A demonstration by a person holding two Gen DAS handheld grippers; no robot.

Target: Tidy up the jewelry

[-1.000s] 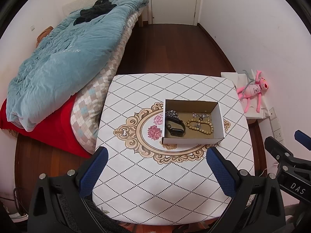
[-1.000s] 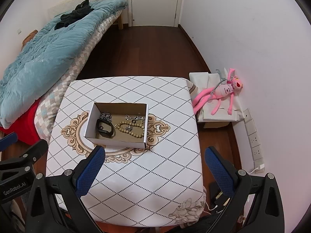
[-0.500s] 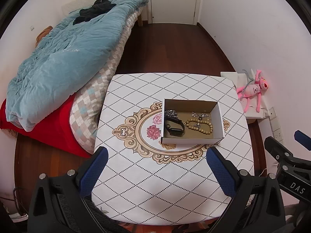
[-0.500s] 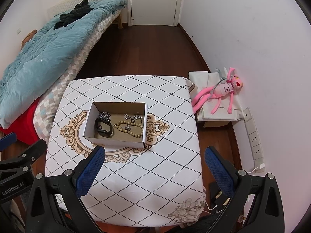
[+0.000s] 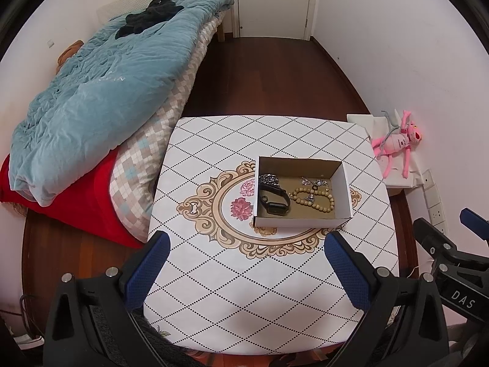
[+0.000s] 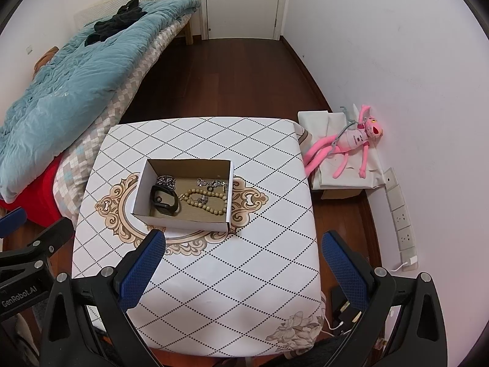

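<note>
A small open cardboard box stands on the patterned table. Inside lie a black wristband, a wooden bead bracelet, a silver chain and a small silver piece with a dark ring. My left gripper hovers open above the table's near half, well short of the box, nothing between its fingers. My right gripper is likewise open and empty, to the right of and behind the box.
A bed with a teal quilt presses against the table's left side. A pink plush toy lies on a white bundle by the right wall. Dark wood floor runs to a white door.
Both views have shifted very slightly; the box sits a touch further left in the right wrist view. The jewelry in the box is unmoved, and both grippers stay open.
</note>
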